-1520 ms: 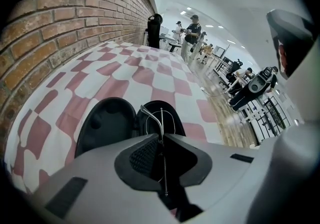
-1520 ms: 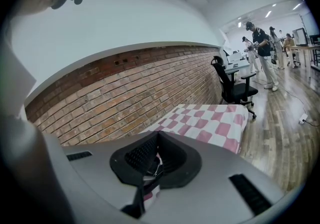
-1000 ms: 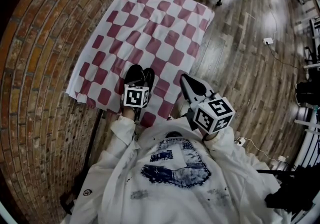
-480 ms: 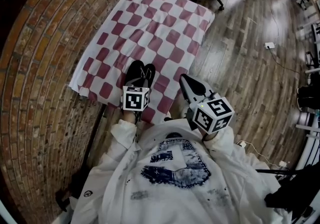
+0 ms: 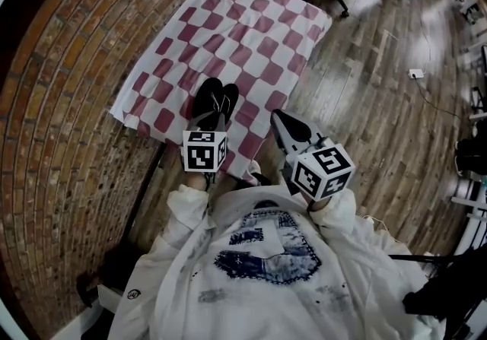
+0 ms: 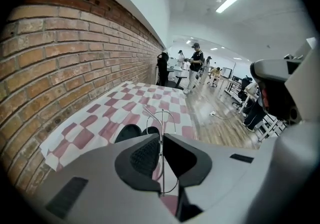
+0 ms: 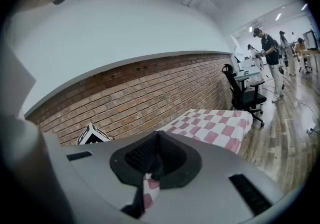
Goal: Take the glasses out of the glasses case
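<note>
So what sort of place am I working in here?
Probably a shared lab or workshop-style office, indoors. A bare brick wall runs beside the work surface, the wood-plank floor stretches back through an open room, and further off there's an office chair and people standing at benches.

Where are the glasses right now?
In the left gripper view, the glasses are pinched between the jaws of the left gripper, just above the black case on the checkered cloth.

One red-and-white checked cloth [image 5: 243,34], one open black glasses case [image 5: 205,96], one pair of wire-framed glasses [image 6: 161,123], one black office chair [image 7: 245,87], and two grey grippers: left gripper [image 6: 161,140], right gripper [image 7: 156,140].
</note>
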`<state>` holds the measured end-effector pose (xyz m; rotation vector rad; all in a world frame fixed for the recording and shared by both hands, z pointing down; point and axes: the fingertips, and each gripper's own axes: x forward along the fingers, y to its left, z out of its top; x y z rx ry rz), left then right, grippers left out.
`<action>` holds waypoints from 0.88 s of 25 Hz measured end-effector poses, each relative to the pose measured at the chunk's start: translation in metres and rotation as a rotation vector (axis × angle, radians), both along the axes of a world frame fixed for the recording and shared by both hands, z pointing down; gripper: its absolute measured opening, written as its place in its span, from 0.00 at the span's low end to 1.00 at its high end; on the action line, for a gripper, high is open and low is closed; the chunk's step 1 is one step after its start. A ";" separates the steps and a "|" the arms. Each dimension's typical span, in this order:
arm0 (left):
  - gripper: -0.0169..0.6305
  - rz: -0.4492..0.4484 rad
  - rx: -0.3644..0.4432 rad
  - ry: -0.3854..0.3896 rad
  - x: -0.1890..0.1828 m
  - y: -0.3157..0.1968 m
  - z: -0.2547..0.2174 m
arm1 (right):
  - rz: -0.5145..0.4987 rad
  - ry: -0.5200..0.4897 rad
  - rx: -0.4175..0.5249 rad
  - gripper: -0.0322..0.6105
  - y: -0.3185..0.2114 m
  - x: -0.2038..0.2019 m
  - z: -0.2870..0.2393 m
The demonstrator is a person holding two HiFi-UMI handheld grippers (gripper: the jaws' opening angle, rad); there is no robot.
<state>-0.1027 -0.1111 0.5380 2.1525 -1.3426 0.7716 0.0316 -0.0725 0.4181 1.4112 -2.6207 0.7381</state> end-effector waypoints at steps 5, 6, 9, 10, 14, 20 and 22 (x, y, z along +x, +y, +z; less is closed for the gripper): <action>0.09 -0.026 0.055 0.016 0.006 0.024 -0.029 | -0.029 0.009 0.029 0.07 0.023 0.006 -0.010; 0.09 -0.032 0.068 0.019 0.008 0.029 -0.035 | -0.032 0.011 0.037 0.07 0.028 0.008 -0.012; 0.09 -0.050 0.099 0.026 0.015 0.046 -0.053 | -0.041 0.014 0.054 0.07 0.043 0.017 -0.021; 0.09 -0.055 0.109 0.028 0.018 0.053 -0.059 | -0.044 0.013 0.058 0.07 0.049 0.020 -0.023; 0.09 -0.070 0.149 0.037 0.028 0.082 -0.080 | -0.056 0.010 0.078 0.07 0.072 0.030 -0.031; 0.09 -0.088 0.203 0.043 0.042 0.119 -0.107 | -0.076 0.002 0.111 0.07 0.101 0.044 -0.040; 0.09 -0.088 0.222 0.045 0.047 0.130 -0.115 | -0.080 -0.001 0.122 0.07 0.110 0.046 -0.042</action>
